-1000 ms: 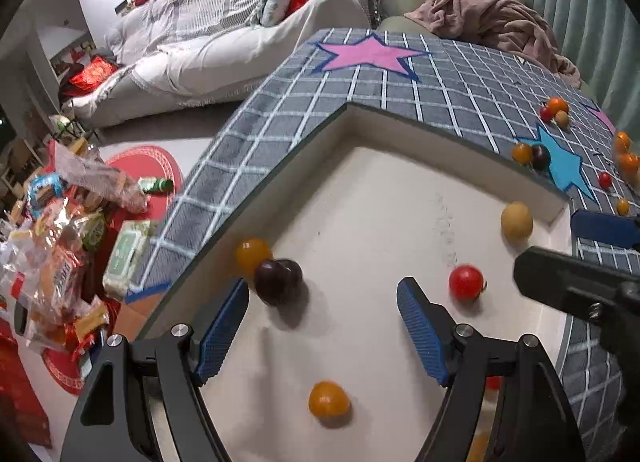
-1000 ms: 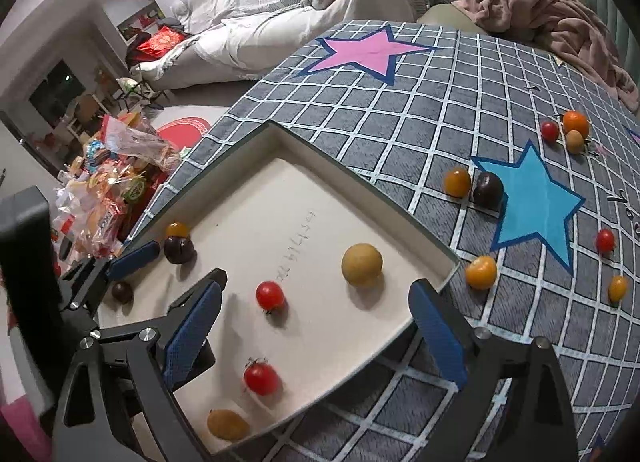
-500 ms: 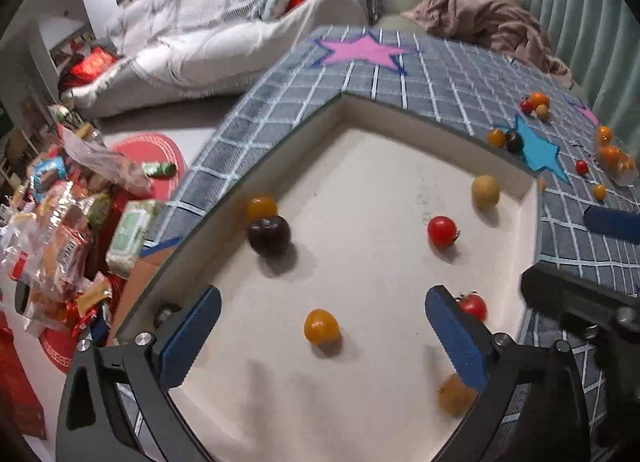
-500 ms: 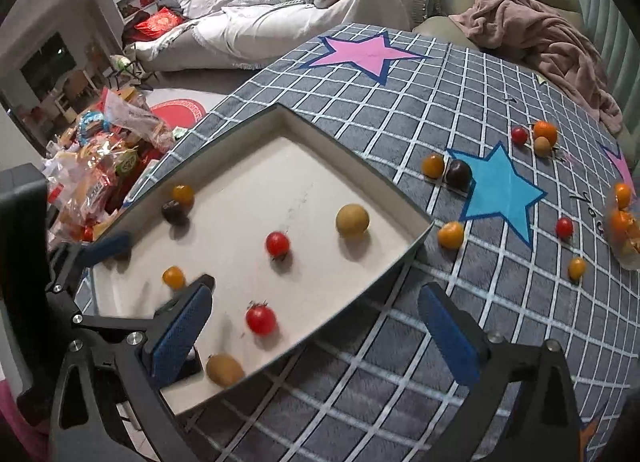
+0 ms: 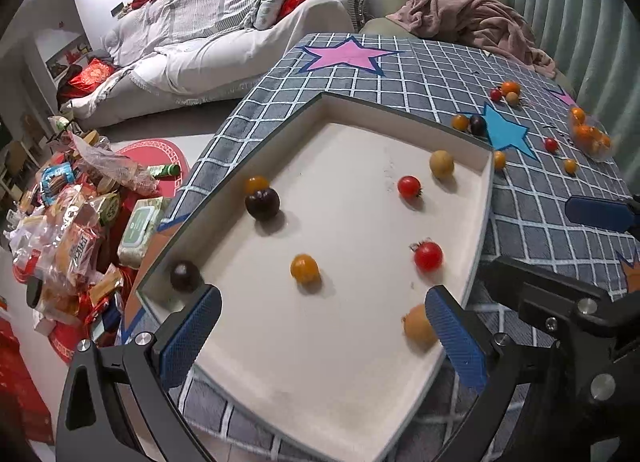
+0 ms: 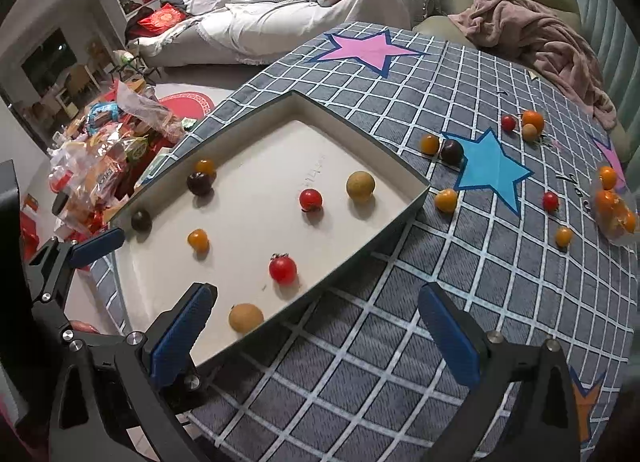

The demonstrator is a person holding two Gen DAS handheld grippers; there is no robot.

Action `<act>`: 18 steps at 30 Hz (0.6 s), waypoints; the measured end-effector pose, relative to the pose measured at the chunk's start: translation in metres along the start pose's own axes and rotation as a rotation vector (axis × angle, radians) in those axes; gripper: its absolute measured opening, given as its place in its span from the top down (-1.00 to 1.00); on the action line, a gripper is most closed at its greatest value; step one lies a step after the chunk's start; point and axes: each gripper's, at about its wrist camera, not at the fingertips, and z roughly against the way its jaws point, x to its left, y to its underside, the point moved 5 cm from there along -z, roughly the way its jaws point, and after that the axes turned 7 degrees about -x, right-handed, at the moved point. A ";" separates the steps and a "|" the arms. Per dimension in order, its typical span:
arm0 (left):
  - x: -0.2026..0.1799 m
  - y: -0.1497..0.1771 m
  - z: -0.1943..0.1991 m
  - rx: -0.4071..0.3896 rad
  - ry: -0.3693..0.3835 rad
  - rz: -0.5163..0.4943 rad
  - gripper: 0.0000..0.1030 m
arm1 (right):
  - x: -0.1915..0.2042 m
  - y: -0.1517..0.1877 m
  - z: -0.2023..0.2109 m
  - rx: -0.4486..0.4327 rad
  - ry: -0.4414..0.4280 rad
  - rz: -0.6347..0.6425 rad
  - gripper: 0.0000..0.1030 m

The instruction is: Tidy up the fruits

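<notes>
Change since a second ago: both grippers have pulled back and up from the tray, so more of its floor shows, and a second dark fruit and a tan one near the front have come into sight.
Tablecloth: grey grid cloth with pink and blue stars; it carries everything, probably so that round fruit rolls less.
Tray: shallow and white, on the left part of the cloth, its low wall keeping the sorted fruit together.
Left gripper: wide open over the tray's near edge, holding nothing; I judge it has just let a fruit go.
Right gripper: spread wide and empty, astride the tray's near right wall.
Fruit in tray: two dark plums, two red tomatoes, two orange ones and two tan fruits, lying apart except for a plum touching an orange one at the far left wall.
Loose fruit: scattered round the blue star, far and right, so sorting looks about half done.
Bag of oranges: at the far right edge.
View difference: the right wrist shows the loose fruit clearly; the left wrist shows the tray floor and the right gripper beside it.
</notes>
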 end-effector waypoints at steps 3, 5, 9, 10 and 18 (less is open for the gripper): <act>0.001 0.007 0.010 0.003 -0.003 0.003 -0.99 | 0.003 0.004 0.009 -0.011 0.003 0.001 -1.00; 0.003 0.012 0.015 0.011 0.000 0.011 -0.99 | 0.006 0.007 0.015 -0.014 0.004 0.005 -1.00; 0.006 0.026 0.027 0.023 0.013 0.033 -0.99 | 0.014 0.013 0.024 -0.012 0.005 0.019 -1.00; 0.007 0.028 0.030 0.022 0.017 0.038 -0.99 | 0.017 0.015 0.027 -0.013 0.005 0.025 -1.00; 0.013 0.048 0.049 0.015 -0.039 0.030 -0.99 | 0.033 0.027 0.037 -0.006 0.004 0.051 -1.00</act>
